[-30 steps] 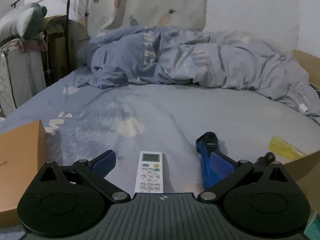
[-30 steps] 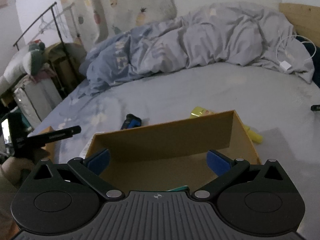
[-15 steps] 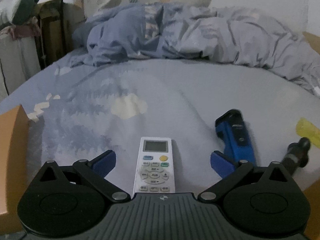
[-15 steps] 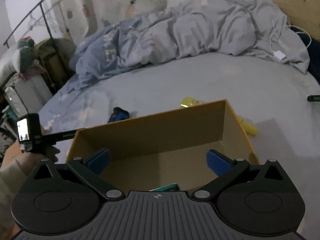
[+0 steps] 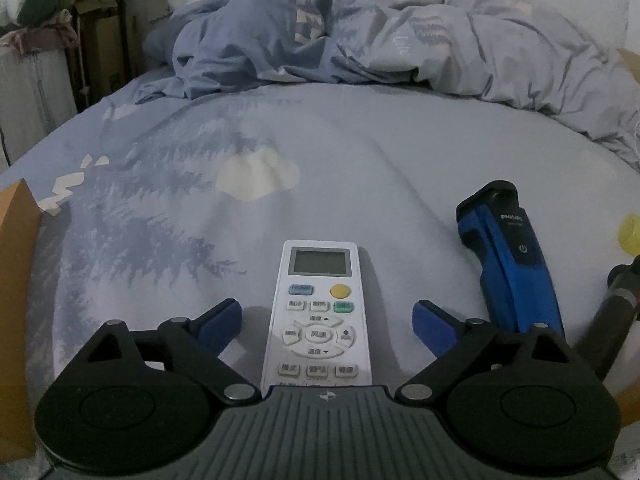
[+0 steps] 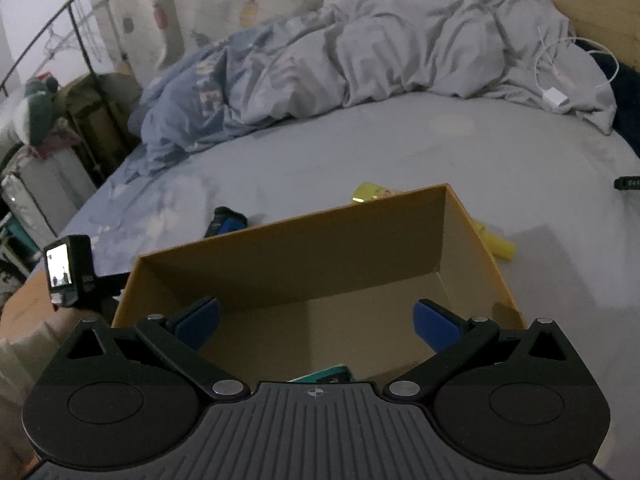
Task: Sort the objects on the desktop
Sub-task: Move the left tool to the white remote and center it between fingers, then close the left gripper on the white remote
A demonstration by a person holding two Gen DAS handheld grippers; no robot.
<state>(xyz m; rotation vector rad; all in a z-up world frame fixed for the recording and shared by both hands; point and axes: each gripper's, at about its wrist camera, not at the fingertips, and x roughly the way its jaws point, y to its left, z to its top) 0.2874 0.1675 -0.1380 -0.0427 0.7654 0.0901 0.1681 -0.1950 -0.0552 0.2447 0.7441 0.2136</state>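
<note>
Right now the left gripper (image 5: 326,320) has its blue fingers (image 5: 218,324) spread wide but closing in, with the white remote (image 5: 320,312) lying lengthwise between them on the bed (image 5: 360,152); the pads do not yet touch its sides. To do this well, I judge the fingers should settle low enough to catch the remote's long edges around the button area, squarely, so it does not pivot when lifted off the soft sheet. At about 3 o'clock from the remote lies a blue shaver (image 5: 508,256), near enough that the right-hand finger should stay clear of it. Meanwhile the right gripper (image 6: 316,324) hangs with its fingers (image 6: 434,326) wide and empty over the open cardboard box (image 6: 304,248), the likely drop spot. A yellow object (image 6: 370,193) lies beyond the box's far wall at 12 o'clock.
</note>
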